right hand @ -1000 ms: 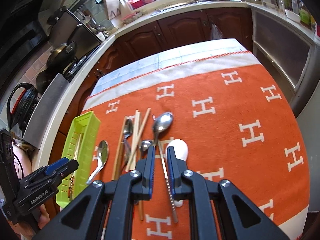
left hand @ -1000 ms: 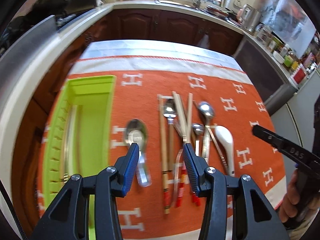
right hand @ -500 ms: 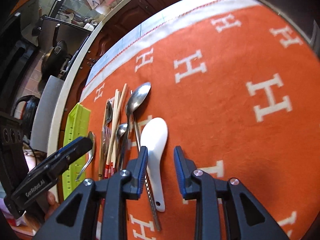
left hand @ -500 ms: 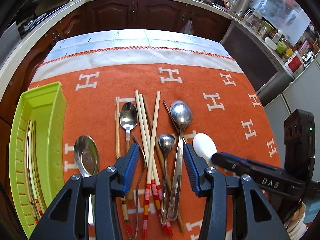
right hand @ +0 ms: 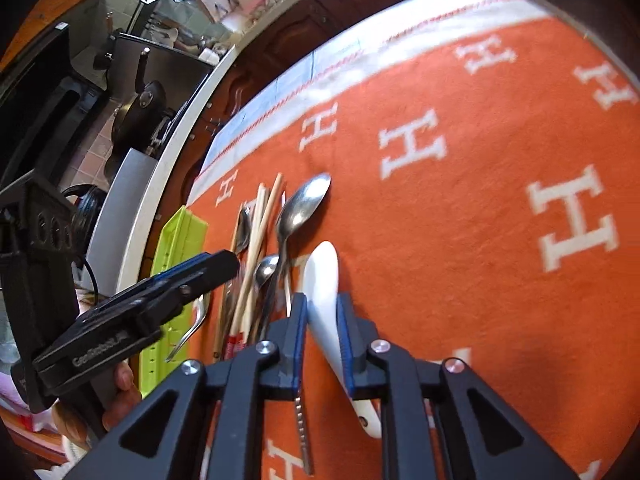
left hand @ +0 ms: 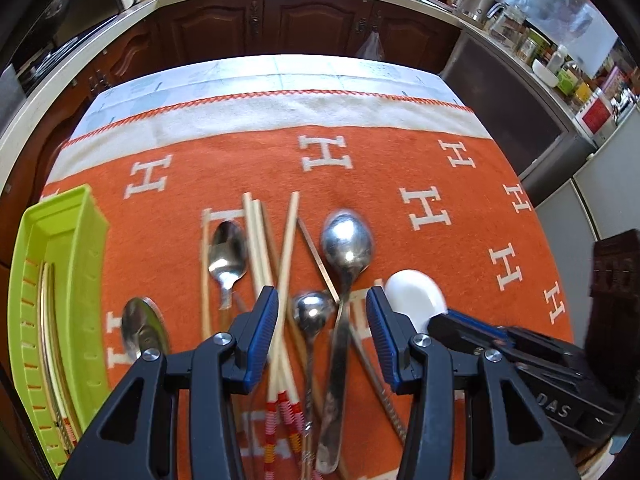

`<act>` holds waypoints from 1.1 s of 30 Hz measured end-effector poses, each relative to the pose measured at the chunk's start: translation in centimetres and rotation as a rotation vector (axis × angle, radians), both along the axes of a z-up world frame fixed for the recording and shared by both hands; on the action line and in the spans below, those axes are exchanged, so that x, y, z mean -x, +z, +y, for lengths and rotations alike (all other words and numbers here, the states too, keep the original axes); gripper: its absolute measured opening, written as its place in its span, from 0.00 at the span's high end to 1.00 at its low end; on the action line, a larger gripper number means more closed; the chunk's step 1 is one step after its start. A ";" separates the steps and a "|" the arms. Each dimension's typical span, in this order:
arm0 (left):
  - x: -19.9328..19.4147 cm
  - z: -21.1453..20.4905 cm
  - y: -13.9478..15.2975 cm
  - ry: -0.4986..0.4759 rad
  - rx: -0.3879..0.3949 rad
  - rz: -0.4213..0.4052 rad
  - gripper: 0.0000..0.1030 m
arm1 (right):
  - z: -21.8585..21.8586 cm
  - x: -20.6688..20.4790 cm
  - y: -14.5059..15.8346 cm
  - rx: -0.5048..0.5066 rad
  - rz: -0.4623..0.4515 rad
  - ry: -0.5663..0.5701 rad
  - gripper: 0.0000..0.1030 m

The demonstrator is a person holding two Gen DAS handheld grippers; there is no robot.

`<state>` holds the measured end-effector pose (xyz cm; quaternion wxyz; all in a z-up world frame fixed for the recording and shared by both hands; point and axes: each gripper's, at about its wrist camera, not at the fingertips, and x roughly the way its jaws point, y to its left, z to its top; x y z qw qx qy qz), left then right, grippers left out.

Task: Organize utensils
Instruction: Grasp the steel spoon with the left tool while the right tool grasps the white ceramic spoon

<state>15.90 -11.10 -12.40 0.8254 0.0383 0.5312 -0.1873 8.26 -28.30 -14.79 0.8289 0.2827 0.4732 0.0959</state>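
A pile of utensils lies on the orange cloth: a white ceramic spoon [right hand: 325, 280], a large metal spoon [left hand: 347, 240], smaller metal spoons [left hand: 229, 254] and several chopsticks [left hand: 280, 264]. My right gripper [right hand: 322, 320] straddles the white spoon's neck, its pads touching or nearly touching both sides. The white spoon also shows in the left wrist view [left hand: 416, 298], with the right gripper [left hand: 452, 322] on it. My left gripper [left hand: 322, 332] is open and empty, hovering above the pile. It shows at the left in the right wrist view [right hand: 224, 268].
A lime green tray [left hand: 60, 264] holding chopsticks lies at the cloth's left edge; it also shows in the right wrist view [right hand: 176, 240]. The cloth [right hand: 480, 200] lies on a table, with counters and dark cabinets [left hand: 280, 20] behind.
My right gripper has come down over the white spoon and narrowed around its neck. My left gripper has drifted right over the pile and stays open.
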 end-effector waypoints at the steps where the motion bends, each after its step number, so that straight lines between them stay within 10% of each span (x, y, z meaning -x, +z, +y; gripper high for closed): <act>1: -0.1 -0.4 -0.2 -0.005 -0.006 -0.003 0.57 | -0.2 0.1 0.2 0.012 -0.008 -0.007 0.87; 9: -1.0 -2.6 -2.1 -0.019 -0.076 -0.004 0.61 | -1.4 1.0 0.3 0.004 -0.015 -0.022 0.89; 20: -1.0 -4.5 -3.7 -0.027 -0.158 -0.068 0.94 | -2.1 1.4 -0.1 -0.025 -0.025 -0.024 0.90; 33: 1.4 0.7 1.1 0.023 0.033 -0.076 0.95 | -1.6 1.7 0.2 -0.017 -0.035 -0.004 0.93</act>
